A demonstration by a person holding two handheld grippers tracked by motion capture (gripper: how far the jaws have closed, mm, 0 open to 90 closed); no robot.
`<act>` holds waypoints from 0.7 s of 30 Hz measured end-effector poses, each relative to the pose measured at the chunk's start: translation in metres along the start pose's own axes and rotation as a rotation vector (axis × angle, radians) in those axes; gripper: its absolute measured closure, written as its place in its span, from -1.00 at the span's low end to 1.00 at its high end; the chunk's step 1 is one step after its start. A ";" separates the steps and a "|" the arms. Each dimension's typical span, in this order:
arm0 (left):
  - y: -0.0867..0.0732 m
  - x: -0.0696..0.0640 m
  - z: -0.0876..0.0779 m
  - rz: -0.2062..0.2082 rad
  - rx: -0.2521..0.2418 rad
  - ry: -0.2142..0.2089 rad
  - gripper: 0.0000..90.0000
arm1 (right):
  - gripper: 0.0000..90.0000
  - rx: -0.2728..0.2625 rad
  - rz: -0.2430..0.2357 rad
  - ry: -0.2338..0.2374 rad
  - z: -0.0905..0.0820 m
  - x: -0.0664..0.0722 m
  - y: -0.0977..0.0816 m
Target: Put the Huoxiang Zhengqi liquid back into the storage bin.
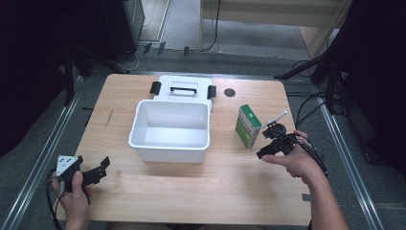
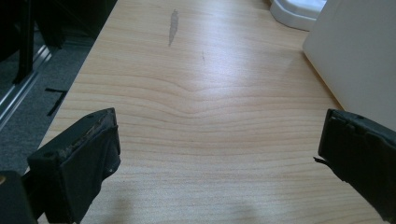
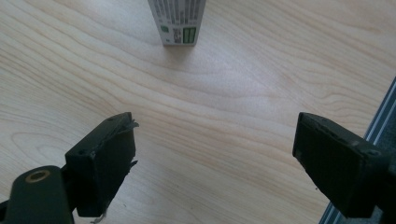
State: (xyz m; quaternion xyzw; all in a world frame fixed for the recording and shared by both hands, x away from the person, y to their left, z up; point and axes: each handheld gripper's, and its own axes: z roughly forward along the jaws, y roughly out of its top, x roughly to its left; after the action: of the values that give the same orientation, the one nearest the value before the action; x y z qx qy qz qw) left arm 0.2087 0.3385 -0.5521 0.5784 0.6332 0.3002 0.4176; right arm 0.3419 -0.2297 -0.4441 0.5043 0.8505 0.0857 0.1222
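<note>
Right gripper (image 1: pixel 269 147) at lower right of the high view, jaws spread wide with nothing between them, only bare wood there in the right gripper view. Just up and left of it, green-and-white box (image 1: pixel 248 125) upright on the table (image 1: pixel 191 187), apart from the jaws; its lower end at top centre of the right gripper view (image 3: pixel 177 21). Left gripper (image 1: pixel 98 171) at lower left, likewise wide open and empty. White bin (image 1: pixel 170 129) at centre, lid behind it.
</note>
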 end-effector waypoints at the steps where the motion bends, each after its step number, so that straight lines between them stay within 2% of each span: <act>1: 0.000 0.000 0.000 0.000 0.000 0.000 -1.00 | -0.71 0.000 0.000 0.000 0.000 0.000 0.000; 3: 0.000 0.000 0.000 0.000 0.000 0.000 -1.00 | -0.71 -0.003 -0.015 -0.003 -0.004 0.000 0.005; 9: 0.000 0.000 0.000 -0.004 0.001 0.000 -1.00 | -0.70 -0.003 -0.006 0.002 -0.013 -0.002 0.018; 15: 0.000 0.000 0.000 -0.004 0.002 0.000 -1.00 | -0.69 0.002 -0.018 0.020 -0.019 -0.003 0.027; 21: 0.000 0.000 0.000 -0.004 0.004 0.001 -1.00 | -0.62 0.038 -0.032 0.062 -0.024 -0.002 0.046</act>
State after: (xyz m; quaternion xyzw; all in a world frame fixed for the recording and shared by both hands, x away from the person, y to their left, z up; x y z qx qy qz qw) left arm 0.2092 0.3381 -0.5521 0.5778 0.6352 0.2985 0.4167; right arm 0.3746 -0.2100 -0.4083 0.4898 0.8635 0.0830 0.0874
